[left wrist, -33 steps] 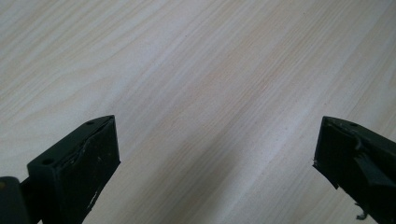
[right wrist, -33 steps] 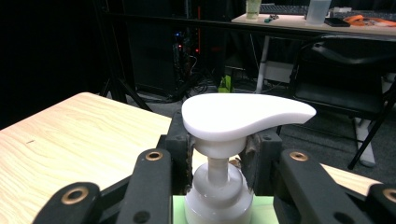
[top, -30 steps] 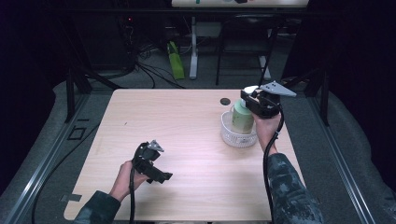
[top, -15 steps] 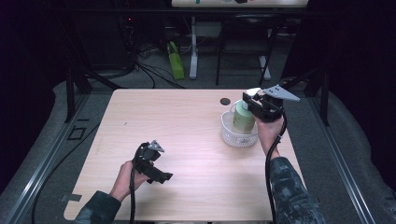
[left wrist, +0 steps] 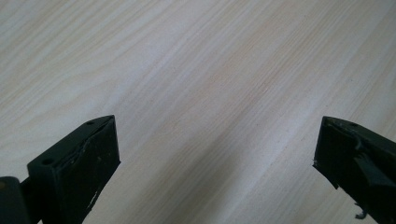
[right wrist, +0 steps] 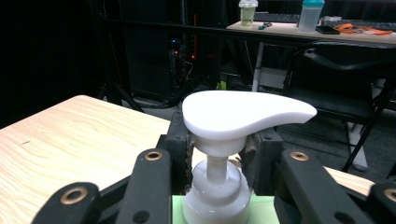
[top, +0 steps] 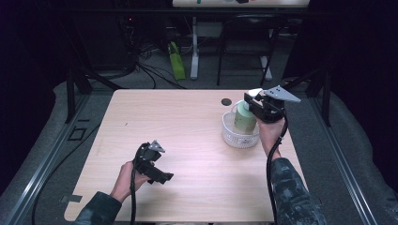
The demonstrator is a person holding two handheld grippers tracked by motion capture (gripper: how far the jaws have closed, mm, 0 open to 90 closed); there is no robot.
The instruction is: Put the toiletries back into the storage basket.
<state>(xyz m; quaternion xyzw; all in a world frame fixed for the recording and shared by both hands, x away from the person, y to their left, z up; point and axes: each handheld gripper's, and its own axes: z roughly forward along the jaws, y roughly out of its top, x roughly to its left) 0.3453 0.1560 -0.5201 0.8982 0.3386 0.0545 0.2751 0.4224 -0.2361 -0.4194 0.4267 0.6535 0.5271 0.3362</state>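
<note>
A pale wooden table (top: 187,140) stands in a dark room. Toward its right side sits a small clear basket (top: 237,136) with ribbed walls, and everything else can be placed from it.

A pale green pump bottle (top: 244,117) stands upright in the basket, its white pump head (right wrist: 243,109) on top. The right gripper (top: 256,105) is at the top of the bottle, just above the basket, held by a hand that reaches in from the basket's near right side. In the right gripper view its two black jaws sit closed against the white collar under the pump head, one on each side, with the spout pointing off to the right. Whether the bottle's base rests on the basket floor or hangs just clear of it, I cannot tell.

Just beyond the basket, toward the far edge of the table, is a small dark round hole (top: 226,101).

The left gripper (top: 159,177) is well to the left of the basket and nearer the person, low over the tabletop in the left hand (top: 126,177). In the left gripper view its jaws stand wide apart with bare wood grain between them; it holds nothing.

Beyond the table, back from the basket, cables (top: 150,72) lie on the floor beside a green object (top: 176,67) leaning by a desk leg. In the right gripper view two cups (right wrist: 247,11) stand on that far desk.
</note>
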